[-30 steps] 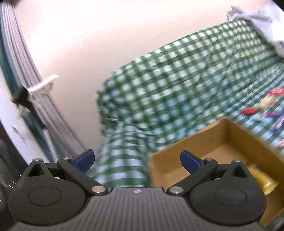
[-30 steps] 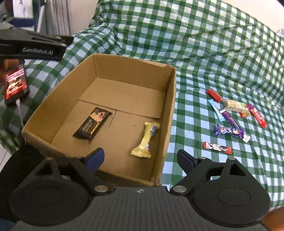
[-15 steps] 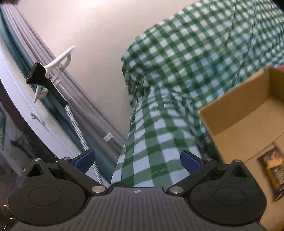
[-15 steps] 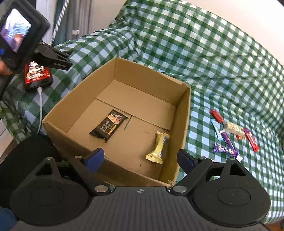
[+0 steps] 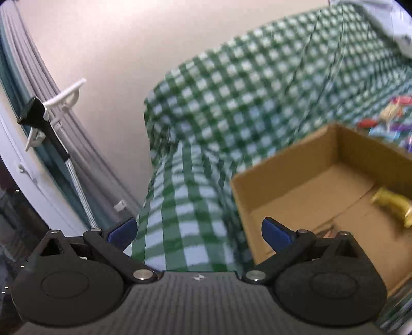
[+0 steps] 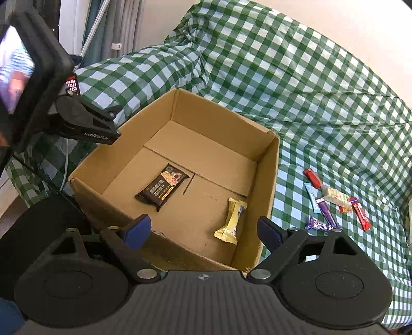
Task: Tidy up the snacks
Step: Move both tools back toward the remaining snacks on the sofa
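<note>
An open cardboard box (image 6: pixel 271 180) sits on the green checked cloth (image 6: pixel 309 90). On its floor lie a dark brown snack bar (image 6: pixel 164 189) and a yellow wrapped snack (image 6: pixel 231 221). Several loose wrapped snacks (image 6: pixel 332 203) lie on the cloth to the right of the box. My right gripper (image 6: pixel 203 232) hovers over the box's near edge, open, with nothing between its fingers. My left gripper (image 5: pixel 198 229) is open and empty too, over the cloth left of the box (image 5: pixel 283 165). The right wrist view shows its black finger (image 6: pixel 87 123) by the box's left rim. The left wrist view is blurred.
A phone with a red screen (image 6: pixel 72 83) and its cable lie on the cloth left of the box. Grey curtains and a pole with a white hook (image 5: pixel 64 159) stand at the far left. A pale wall lies behind. A crumpled white cloth (image 5: pixel 386 20) shows at the upper right.
The right gripper has drawn back and risen, so the box looks farther off. The left wrist view swung left, then back right, and the left gripper now hangs by the box's left rim.
</note>
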Demonstrator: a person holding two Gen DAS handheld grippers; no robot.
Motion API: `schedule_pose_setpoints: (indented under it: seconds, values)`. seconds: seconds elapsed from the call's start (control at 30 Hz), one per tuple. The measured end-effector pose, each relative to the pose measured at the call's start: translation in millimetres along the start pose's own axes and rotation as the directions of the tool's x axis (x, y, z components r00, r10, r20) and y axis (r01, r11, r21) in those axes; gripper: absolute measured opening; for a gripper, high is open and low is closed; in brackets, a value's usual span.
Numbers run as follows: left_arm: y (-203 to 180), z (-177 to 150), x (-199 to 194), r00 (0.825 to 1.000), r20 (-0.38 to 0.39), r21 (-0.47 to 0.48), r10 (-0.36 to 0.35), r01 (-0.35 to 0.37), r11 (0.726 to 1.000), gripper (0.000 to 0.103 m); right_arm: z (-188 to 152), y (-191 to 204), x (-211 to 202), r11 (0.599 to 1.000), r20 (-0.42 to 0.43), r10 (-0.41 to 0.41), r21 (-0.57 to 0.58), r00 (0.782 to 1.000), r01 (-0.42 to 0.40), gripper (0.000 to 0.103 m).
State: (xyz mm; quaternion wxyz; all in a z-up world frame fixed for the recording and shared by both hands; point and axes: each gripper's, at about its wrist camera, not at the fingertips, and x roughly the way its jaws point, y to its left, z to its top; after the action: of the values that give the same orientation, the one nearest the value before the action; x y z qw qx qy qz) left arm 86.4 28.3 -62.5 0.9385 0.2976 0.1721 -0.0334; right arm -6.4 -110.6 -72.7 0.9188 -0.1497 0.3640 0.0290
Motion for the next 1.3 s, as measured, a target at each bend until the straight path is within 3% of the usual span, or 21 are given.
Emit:
schedule_pose_setpoints:
  seconds: [0.13, 0.47, 0.8, 0.93, 1.13, 1.3]
  values:
    - [6, 19, -18, 1.0, -0.001, -0.054, -0.03, 0.029, 0.998, 0.103, -2, -5, -9, 1.0, 0.023, -0.003, 0.029, 1.0, 0.003, 0.091]
    - [13, 49, -65, 0.999, -0.037, -0.135, -0.02, 0.015, 0.991, 0.103, -17, -25, -39, 0.994, 0.097, -0.009, 0.11, 0.995, -0.001, 0.091]
    - [5, 87, -106, 0.989, -0.058, -0.272, -0.138, 0.117, 0.955, 0.103, -40, -67, -66, 0.971, 0.159, -0.064, 0.237, 0.985, 0.024, 0.093]
    - [-10, 108, -109, 0.981, -0.067, -0.3, -0.183, 0.155, 0.941, 0.103, -51, -99, -75, 0.948, 0.174, -0.114, 0.312, 0.978, 0.055, 0.094]
    - [-53, 138, -103, 0.972, -0.079, -0.254, -0.222, 0.195, 0.947, 0.103, -77, -157, -75, 0.899, 0.153, -0.189, 0.424, 0.97, 0.108, 0.095]
    - [-96, 166, -85, 0.952, -0.119, -0.23, -0.283, 0.251, 0.94, 0.103, -101, -205, -64, 0.855, 0.12, -0.234, 0.497, 0.965, 0.146, 0.095]
